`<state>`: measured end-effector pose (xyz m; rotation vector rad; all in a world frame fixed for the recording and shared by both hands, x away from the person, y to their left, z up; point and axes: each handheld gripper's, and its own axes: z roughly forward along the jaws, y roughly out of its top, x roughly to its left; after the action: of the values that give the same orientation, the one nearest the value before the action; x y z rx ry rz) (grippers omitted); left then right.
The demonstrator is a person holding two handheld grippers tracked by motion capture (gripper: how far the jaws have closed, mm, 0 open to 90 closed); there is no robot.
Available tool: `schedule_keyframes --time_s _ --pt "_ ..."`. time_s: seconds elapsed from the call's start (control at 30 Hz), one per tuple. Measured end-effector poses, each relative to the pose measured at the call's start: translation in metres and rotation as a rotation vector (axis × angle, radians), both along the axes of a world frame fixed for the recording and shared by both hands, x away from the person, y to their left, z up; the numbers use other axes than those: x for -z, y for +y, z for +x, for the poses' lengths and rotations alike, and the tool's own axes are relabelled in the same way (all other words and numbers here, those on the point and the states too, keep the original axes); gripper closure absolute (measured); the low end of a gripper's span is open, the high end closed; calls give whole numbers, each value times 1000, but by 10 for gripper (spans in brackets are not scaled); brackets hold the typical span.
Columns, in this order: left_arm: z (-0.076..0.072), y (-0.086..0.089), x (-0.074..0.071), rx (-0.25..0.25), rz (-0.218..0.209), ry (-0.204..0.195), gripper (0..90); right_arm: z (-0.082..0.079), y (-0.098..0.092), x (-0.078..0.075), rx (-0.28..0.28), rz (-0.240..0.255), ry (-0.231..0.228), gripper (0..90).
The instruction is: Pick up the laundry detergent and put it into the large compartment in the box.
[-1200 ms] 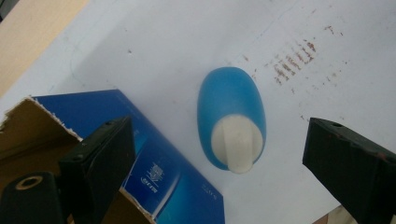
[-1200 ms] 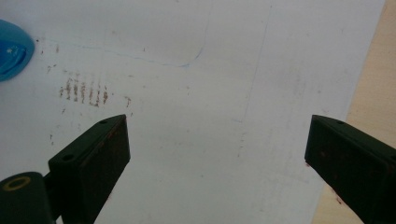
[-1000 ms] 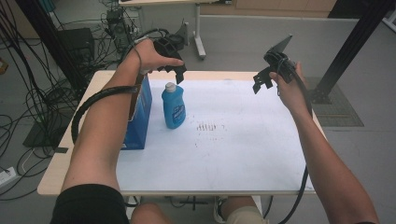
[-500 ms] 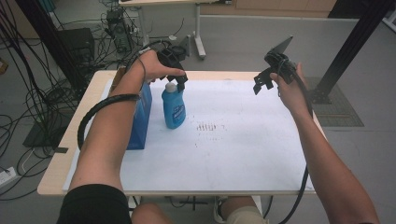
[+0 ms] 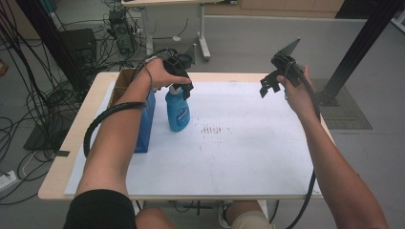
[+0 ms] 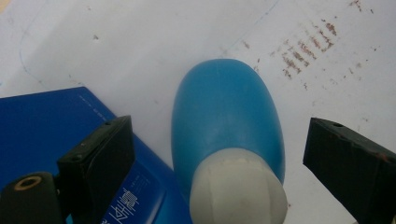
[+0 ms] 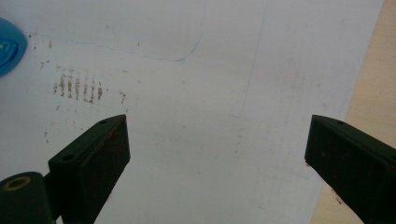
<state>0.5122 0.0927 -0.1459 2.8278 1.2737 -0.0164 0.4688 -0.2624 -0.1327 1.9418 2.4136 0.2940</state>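
Left gripper point(image 6: 217, 163) – fingers spread astride blue bottle point(image 6: 226, 121) cap | right gripper point(image 7: 217, 154) – fingers spread, aloft

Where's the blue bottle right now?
In the high view the blue bottle stands upright left of centre, beside the blue box, under the open left gripper.

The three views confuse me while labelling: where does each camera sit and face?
High view: above the person's side, facing forward and down on the table; forearms and hands show.
Left gripper view: on the left tool, facing down on the blue bottle; open jaws show.
Right gripper view: on the right tool, over the white sheet.
All share the bottle.
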Motion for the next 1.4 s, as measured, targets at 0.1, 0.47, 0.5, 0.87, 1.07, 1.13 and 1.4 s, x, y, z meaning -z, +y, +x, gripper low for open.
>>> schedule_keyframes --time_s 0.1,0.47,0.5,0.87,1.07,1.13,1.4 --pt "0 -1 4 4 2 2 93 0 0 1 0 1 2 67" --pt "-2 -5 13 14 14 7 92 0 -1 2 1 3 5 67" --pt "-3 -6 15 15 15 7 92 1 -1 2 0 4 6 67" --pt "-4 -9 21 17 25 13 91 1 -1 3 0 2 5 67" --pt "-4 -9 20 21 24 7 91 1 -1 4 -1 4 8 67" --pt "-4 -9 20 21 25 8 91 2 -1 4 1 6 9 66" --pt "-4 -10 20 23 28 11 91 2 -2 4 2 7 10 67"
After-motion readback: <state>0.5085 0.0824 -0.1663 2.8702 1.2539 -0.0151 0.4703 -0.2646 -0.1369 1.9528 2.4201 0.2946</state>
